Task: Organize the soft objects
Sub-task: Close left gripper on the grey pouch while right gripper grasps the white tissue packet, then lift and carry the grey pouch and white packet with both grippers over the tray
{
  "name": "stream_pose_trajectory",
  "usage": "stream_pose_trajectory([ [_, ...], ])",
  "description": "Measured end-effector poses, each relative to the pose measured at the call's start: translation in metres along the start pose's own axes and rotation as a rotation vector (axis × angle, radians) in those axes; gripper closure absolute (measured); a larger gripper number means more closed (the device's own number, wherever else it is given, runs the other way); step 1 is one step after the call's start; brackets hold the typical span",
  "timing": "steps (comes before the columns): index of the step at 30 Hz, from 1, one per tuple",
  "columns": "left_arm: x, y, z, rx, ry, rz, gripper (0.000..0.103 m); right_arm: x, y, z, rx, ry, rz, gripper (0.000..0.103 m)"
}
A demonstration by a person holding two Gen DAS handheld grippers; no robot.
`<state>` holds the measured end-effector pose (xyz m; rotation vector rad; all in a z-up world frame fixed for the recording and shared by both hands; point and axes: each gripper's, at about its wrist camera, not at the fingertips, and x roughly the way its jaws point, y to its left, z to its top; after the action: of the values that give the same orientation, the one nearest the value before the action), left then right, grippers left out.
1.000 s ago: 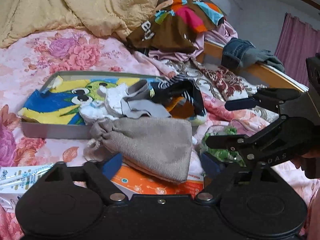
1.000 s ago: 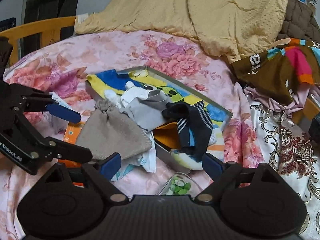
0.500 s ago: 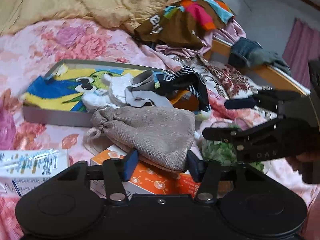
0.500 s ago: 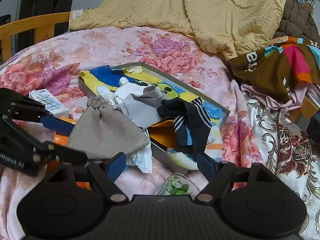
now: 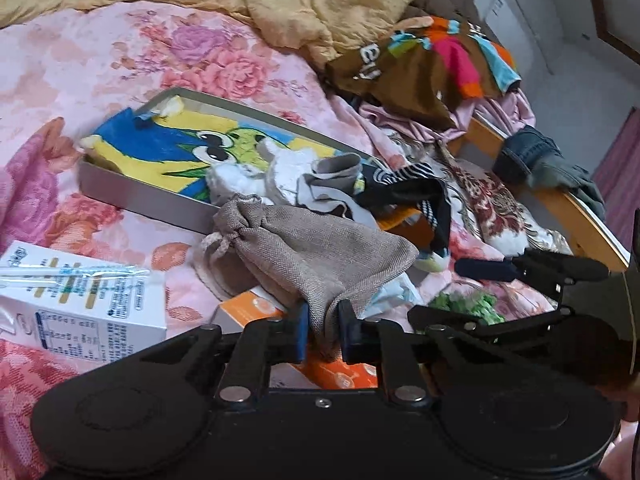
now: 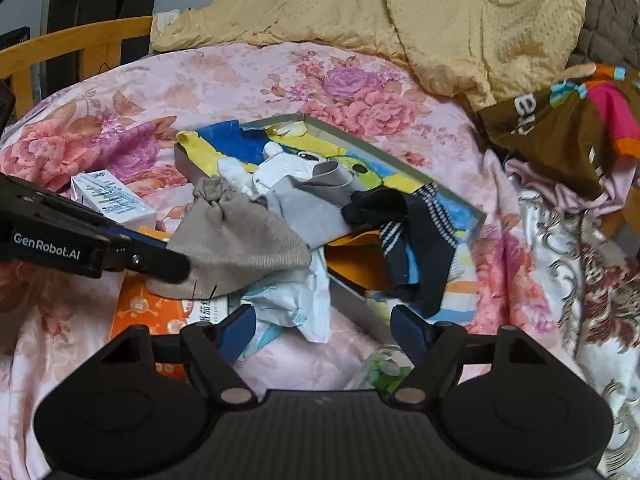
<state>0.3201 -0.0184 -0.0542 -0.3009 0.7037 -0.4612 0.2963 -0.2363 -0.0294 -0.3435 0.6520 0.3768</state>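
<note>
Where left gripper closes, pinching burlap pouch, only right view shows right gripper closing, empty.

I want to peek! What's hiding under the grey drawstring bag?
Under the grey drawstring bag lie an orange box and a crumpled white wrapper. The bag covers most of the box, so anything else beneath cannot be seen.
</note>
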Motion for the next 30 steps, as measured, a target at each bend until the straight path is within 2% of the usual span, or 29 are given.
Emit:
stream_pose_trajectory([
  [3, -0.001, -0.001, 0.001, -0.018, -0.003, 0.02, 0.087, 0.006, 0.003, 0.003, 0.009, 0.02, 0.008, 0.041],
  [6, -0.001, -0.001, 0.002, -0.025, -0.004, 0.025, 0.087, 0.009, 0.007, 0.007, 0.022, 0.016, 0.039, 0.041],
  [12, -0.001, -0.001, 0.001, -0.029, -0.014, 0.037, 0.087, 0.023, 0.007, 0.009, 0.049, 0.056, 0.044, 0.041],
  [20, -0.002, -0.001, 0.0, -0.03, -0.022, 0.044, 0.087, 0.046, -0.002, 0.01, 0.161, 0.109, 0.086, 0.042],
  [22, -0.003, -0.001, 0.001, -0.032, -0.025, 0.049, 0.087, 0.049, -0.002, 0.01, 0.168, 0.11, 0.099, 0.05],
  [24, -0.004, -0.001, 0.0, -0.034, -0.029, 0.054, 0.087, 0.049, 0.0, 0.011, 0.173, 0.106, 0.114, 0.061],
  [30, -0.007, 0.001, 0.003, -0.055, -0.035, 0.071, 0.088, 0.044, -0.002, 0.012, 0.199, 0.073, 0.118, 0.069],
])
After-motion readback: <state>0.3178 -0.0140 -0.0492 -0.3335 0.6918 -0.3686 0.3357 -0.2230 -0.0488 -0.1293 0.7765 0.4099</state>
